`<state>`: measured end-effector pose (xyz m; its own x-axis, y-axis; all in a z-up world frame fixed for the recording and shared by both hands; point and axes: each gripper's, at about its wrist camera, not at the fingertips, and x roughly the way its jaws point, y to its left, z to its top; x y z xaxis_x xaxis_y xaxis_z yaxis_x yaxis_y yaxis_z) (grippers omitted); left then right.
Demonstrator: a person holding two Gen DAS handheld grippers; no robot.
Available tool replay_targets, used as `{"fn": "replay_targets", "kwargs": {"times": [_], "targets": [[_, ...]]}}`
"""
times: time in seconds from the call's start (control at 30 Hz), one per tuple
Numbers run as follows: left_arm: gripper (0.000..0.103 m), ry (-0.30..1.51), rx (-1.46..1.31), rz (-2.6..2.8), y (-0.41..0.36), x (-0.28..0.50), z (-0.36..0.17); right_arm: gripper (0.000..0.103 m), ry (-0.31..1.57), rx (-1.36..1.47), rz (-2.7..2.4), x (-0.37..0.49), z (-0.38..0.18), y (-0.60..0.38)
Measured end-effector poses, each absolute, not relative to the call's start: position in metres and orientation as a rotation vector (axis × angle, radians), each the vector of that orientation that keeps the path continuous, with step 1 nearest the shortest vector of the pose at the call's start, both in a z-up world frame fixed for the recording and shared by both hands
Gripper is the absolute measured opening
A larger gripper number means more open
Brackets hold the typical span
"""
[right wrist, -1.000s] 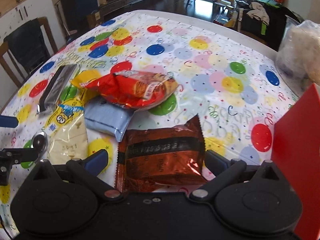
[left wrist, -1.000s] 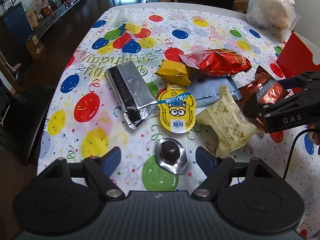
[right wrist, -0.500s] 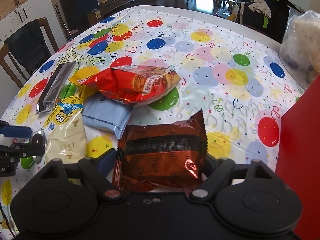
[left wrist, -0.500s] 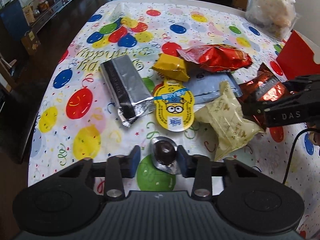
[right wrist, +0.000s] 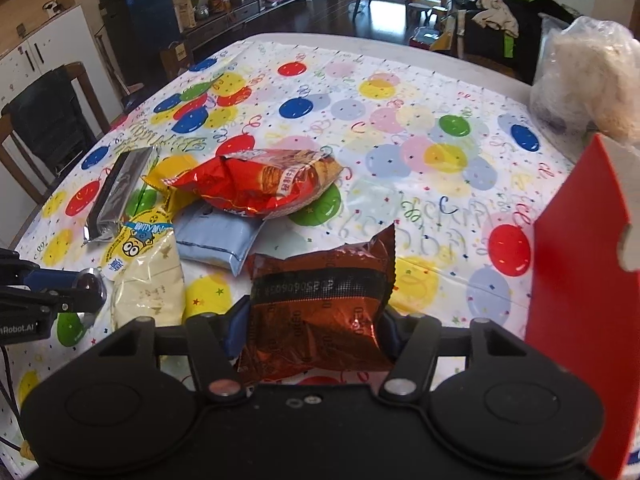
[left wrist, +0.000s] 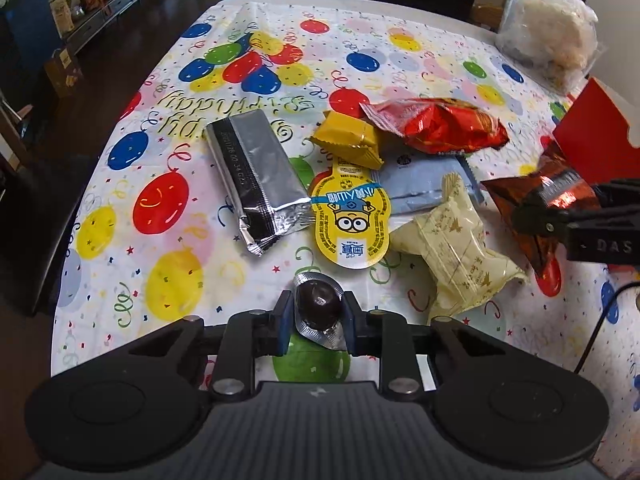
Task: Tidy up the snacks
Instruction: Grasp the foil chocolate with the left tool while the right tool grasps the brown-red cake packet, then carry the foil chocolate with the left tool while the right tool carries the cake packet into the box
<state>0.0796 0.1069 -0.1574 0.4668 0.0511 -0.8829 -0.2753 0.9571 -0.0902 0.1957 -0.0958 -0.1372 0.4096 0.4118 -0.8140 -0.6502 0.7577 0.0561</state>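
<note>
Left wrist view: my left tool [left wrist: 316, 320] is closing on the foil-cupped chocolate ball [left wrist: 319, 309]; its thin rim could buckle and slip. My right tool [right wrist: 312, 330] is closing around the crinkly copper-red foil packet [right wrist: 320, 300], which may slide.

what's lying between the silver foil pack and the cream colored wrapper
The yellow cartoon-face snack pouch lies between the silver foil pack and the cream wrapper, flat on the tablecloth; the left wrist view shows it best.

Balloon-patterned white tablecloth [left wrist: 176, 208], silver packet [left wrist: 256, 176], yellow cartoon sachet [left wrist: 350, 220], shiny red-brown wrapper [right wrist: 320, 300], red box [right wrist: 576, 280]
</note>
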Motion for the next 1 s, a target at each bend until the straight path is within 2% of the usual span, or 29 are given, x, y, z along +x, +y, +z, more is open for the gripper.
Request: {"fn": "replay_targets", "kwargs": {"times": [0.53,1.0], "targets": [[0.025,0.982,-0.213,0.152,0.094,0.073,-0.105,0.06,0.814,-0.2,0.634,0.168,-0.067,-0.141],[0.025,0.885,-0.106,-0.005,0.02,0.097,-0.048,0.06,0.73,-0.148,0.532,0.161,-0.024,-0.221]]}}
